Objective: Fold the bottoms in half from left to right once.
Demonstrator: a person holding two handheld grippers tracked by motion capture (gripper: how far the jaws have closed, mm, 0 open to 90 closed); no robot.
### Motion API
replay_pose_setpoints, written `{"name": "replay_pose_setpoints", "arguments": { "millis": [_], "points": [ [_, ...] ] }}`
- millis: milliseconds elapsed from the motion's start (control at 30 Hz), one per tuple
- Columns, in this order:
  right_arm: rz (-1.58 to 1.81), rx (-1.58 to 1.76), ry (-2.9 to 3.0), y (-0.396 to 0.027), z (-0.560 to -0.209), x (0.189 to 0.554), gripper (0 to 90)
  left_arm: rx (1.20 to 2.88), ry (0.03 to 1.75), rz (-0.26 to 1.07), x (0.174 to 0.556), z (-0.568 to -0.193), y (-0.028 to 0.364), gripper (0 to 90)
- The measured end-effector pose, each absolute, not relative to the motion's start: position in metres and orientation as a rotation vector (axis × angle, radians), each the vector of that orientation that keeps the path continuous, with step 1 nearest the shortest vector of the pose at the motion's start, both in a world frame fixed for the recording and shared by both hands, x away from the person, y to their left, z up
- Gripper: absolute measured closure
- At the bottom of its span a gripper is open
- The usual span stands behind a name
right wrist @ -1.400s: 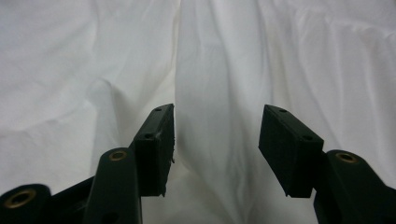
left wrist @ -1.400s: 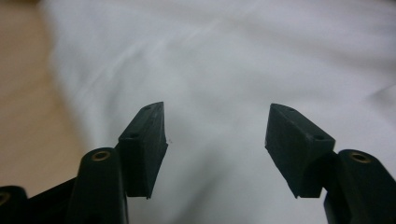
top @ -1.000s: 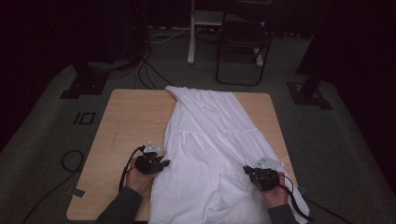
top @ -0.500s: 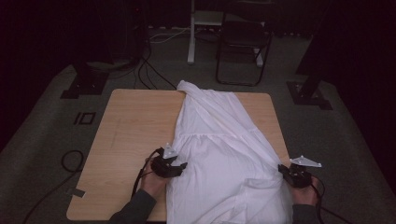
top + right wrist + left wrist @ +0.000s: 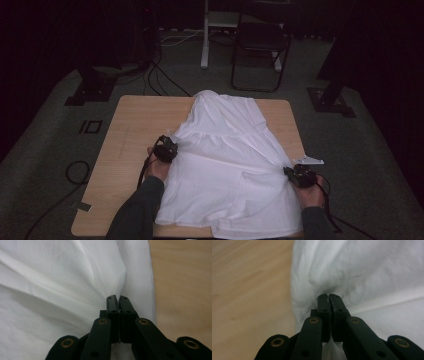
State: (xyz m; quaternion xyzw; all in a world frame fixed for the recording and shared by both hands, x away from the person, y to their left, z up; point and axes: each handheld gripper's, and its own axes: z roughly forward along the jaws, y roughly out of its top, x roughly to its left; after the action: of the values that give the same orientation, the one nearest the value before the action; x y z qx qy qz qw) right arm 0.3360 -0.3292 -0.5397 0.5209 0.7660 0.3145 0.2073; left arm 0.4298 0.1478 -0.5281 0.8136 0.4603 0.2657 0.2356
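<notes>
A white garment (image 5: 227,160) lies spread over the wooden table (image 5: 135,125), narrow end far, wide hem hanging off the near edge. My left gripper (image 5: 171,144) is at the garment's left edge, jaws shut on a pinch of the white cloth (image 5: 352,270); the tips (image 5: 329,297) meet with fabric bunched between them. My right gripper (image 5: 289,172) is at the garment's right edge, near the table's right side, also shut on a fold of the cloth (image 5: 62,277), its tips (image 5: 117,298) closed together.
Bare wood (image 5: 249,290) lies left of the garment and a narrow strip (image 5: 182,285) on its right. Beyond the table stand a dark chair (image 5: 260,45), a white stand leg (image 5: 205,35) and floor cables (image 5: 165,75). A cable loop (image 5: 75,172) lies on the floor at left.
Both grippers have drawn the garment toward the near edge and spread it wider. The left gripper moved right and the right gripper farther right; the cloth's far end slid nearer.
</notes>
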Motion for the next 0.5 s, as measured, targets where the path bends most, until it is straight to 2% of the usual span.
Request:
{"name": "replay_pose_setpoints", "arguments": {
  "millis": [133, 233, 267, 367, 500],
  "points": [
    [0.863, 1.458, 2.11, -0.317, -0.54, 0.366, 87.9, 2.213, 1.324, 0.737, 0.455, -0.528, 0.15, 86.7],
    [0.82, 1.5, 2.1, -0.313, -0.537, 0.38, 83.5, 2.183, 1.332, 0.72, 0.457, -0.524, 0.152, 71.3],
    [0.734, 1.503, 2.071, -0.307, -0.529, 0.388, 68.4, 2.136, 1.302, 0.709, 0.449, -0.517, 0.156, 65.6],
    [0.853, 1.472, 2.008, -0.298, -0.508, 0.381, 59.0, 2.096, 1.229, 0.688, 0.425, -0.502, 0.163, 58.9],
    [0.97, 1.294, 2.08, -0.265, -0.481, 0.364, 52.9, 2.055, 1.188, 0.654, 0.387, -0.489, 0.179, 53.0]
  ]
}}
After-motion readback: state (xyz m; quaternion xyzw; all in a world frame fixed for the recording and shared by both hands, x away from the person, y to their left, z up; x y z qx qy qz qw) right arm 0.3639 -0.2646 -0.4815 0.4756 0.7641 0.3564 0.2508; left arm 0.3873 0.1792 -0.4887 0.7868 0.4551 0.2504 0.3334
